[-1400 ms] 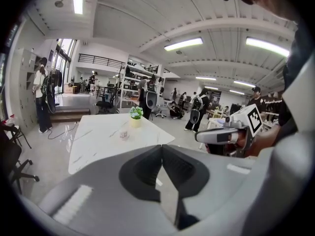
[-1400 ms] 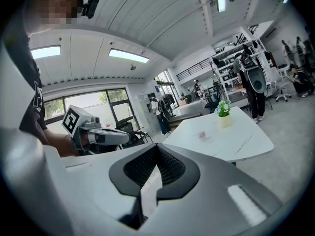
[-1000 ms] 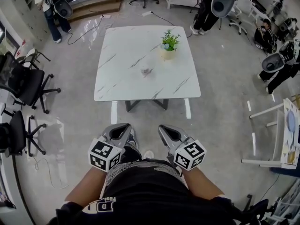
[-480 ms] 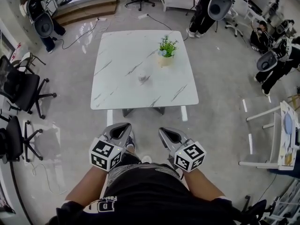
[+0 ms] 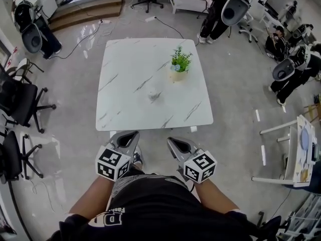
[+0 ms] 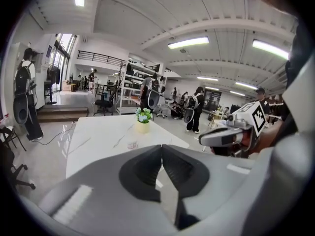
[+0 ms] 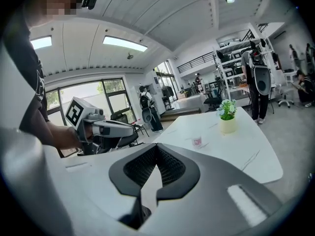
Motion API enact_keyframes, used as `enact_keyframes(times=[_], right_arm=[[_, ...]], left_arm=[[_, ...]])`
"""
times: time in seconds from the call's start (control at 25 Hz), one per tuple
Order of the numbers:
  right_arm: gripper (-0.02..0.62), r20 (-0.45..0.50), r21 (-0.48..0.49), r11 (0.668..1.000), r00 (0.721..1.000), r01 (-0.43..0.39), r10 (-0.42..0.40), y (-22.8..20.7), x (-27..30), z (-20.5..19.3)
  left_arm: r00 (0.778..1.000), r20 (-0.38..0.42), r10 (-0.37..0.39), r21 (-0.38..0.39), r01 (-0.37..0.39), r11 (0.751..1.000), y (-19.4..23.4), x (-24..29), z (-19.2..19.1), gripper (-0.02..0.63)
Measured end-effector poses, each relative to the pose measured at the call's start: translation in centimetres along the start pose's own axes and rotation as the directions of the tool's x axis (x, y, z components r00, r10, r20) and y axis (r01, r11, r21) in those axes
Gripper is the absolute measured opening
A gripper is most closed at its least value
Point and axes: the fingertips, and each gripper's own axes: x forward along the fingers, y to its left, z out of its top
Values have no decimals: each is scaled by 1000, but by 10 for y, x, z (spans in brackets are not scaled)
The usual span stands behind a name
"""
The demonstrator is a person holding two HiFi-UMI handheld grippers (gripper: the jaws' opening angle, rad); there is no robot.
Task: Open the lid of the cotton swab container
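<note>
While the cotton swab container (image 5: 154, 95) stands near the middle of the table (image 5: 120, 74), the left gripper (image 5: 129, 134) and right gripper (image 5: 174, 140) hang short of the table's near edge. Both are closed and empty.

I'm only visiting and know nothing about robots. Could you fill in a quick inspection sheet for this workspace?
Surface: white marble-patterned square table.
Job's things: small clear round container near the table's middle; its lid is too small to judge.
Clutter: small green plant in a pale yellow pot, beyond and right of the container.
Grippers: left claw and right claw both shut, empty, held short of the table.
Cables: black cable on the floor beyond the table.
Surroundings: black office chairs at left; people standing beyond the table; grey floor.
</note>
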Motion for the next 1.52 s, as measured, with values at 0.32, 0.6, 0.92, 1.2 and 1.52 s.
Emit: enact_keyframes(times=[0.32, 0.6, 0.92, 1.2, 1.52], right_arm=[[-6, -1, -16, 999, 999, 38, -38, -20, 54, 37], [-6, -18, 6, 996, 996, 91, -90, -41, 99, 50], [-6, -24, 28, 987, 987, 157, -157, -60, 141, 63], [-6, -52, 38, 980, 980, 196, -194, -68, 170, 62], [-6, -66, 46, 978, 977, 205, -202, -82, 178, 64]], left_arm=[[999, -2, -33, 56, 33, 998, 55, 28, 31, 60], [996, -26, -82, 101, 84, 991, 98, 54, 48, 60], [985, -64, -160, 130, 168, 977, 131, 80, 56, 60], [964, -106, -245, 158, 259, 953, 141, 97, 47, 60], [962, -128, -239, 167, 259, 951, 155, 109, 47, 60]])
